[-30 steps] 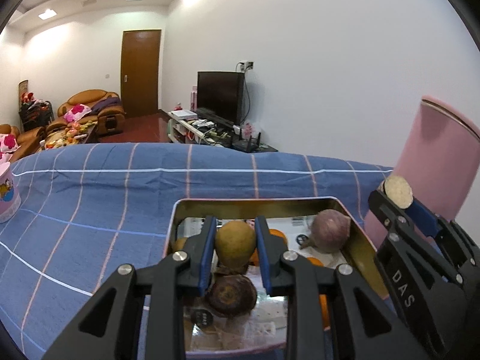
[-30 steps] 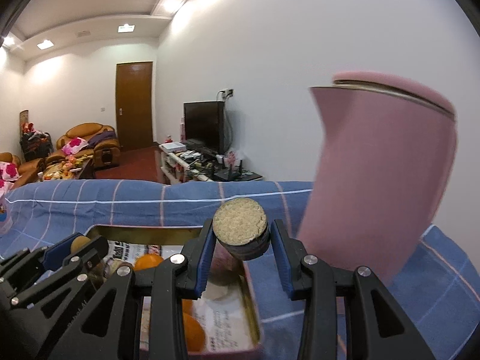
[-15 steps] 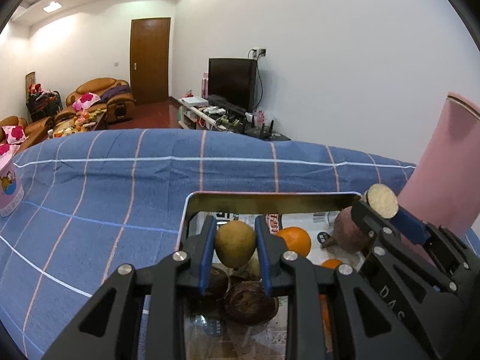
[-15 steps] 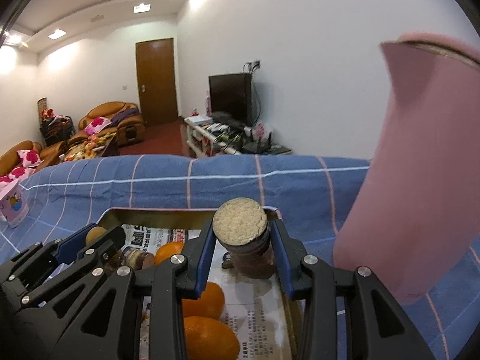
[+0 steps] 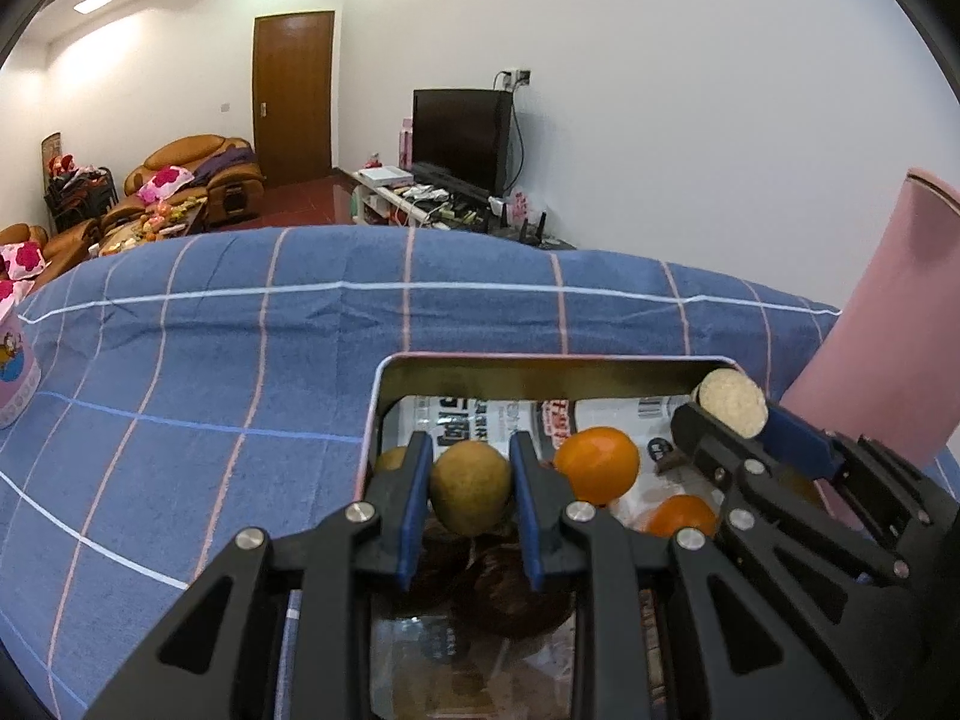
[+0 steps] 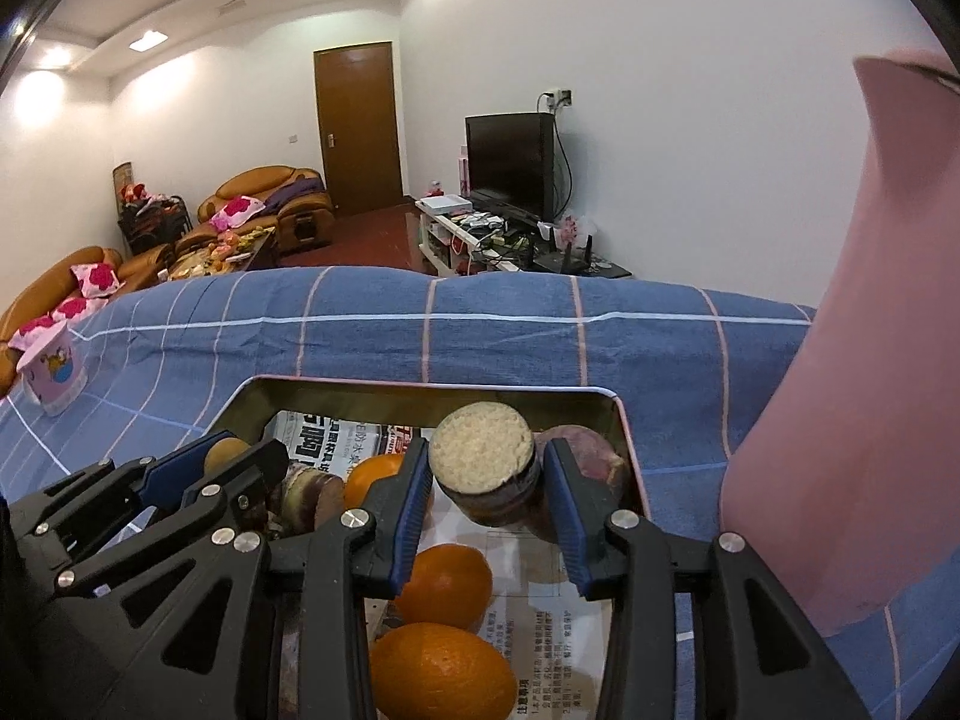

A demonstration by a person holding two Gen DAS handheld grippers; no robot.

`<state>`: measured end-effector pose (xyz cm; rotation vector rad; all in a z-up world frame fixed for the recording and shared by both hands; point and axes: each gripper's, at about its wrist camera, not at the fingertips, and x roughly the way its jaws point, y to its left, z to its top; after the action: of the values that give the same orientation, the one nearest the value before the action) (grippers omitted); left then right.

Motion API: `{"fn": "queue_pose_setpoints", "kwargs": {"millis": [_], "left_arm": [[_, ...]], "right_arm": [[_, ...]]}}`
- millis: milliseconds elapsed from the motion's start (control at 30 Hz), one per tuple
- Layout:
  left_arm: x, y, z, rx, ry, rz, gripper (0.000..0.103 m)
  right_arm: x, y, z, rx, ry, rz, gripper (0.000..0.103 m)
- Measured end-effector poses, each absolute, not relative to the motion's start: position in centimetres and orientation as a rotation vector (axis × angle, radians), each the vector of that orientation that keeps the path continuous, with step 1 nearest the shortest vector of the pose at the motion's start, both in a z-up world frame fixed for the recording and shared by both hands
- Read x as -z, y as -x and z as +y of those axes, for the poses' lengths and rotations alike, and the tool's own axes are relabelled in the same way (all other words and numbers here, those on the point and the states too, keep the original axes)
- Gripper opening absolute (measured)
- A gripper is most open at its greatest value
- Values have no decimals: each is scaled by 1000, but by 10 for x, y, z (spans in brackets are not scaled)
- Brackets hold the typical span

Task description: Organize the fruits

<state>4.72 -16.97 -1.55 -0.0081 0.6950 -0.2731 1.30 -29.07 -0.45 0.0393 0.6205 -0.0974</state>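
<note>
Over the metal tray in the left wrist view, the left hand-held gripper pinches a yellow-green pear between its blue pads, held above the dark brown fruits lying on the newspaper lining. An orange sits just right of the pear, a second orange nearer the camera. At the right edge the right hand-held gripper reaches over the tray's far right corner with a cut sweet potato clamped in it, pale cut face showing. The tray rests on a blue checked cloth; a tall pink container stands right of it.

Seen from the right wrist, the right hand-held gripper is closed on the sweet potato, cut end toward the camera, above the tray. A purple round fruit lies behind it in the far right corner. Two oranges lie below the fingers. To the left, the left hand-held gripper holds the pear, mostly hidden by its fingers.
</note>
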Motion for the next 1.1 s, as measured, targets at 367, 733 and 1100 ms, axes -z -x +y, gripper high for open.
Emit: {"fn": "queue_pose_setpoints", "kwargs": {"millis": [367, 733, 1100], "left_arm": [[18, -51, -168, 286, -2, 718, 28], [18, -47, -175, 278, -36, 704, 28], [3, -15, -185, 200, -120, 540, 103]], "right_arm": [[11, -8, -306, -24, -178, 628, 45], [-7, 25, -307, 31, -207, 473, 65], [-24, 60, -315, 295, -218, 291, 84]]}}
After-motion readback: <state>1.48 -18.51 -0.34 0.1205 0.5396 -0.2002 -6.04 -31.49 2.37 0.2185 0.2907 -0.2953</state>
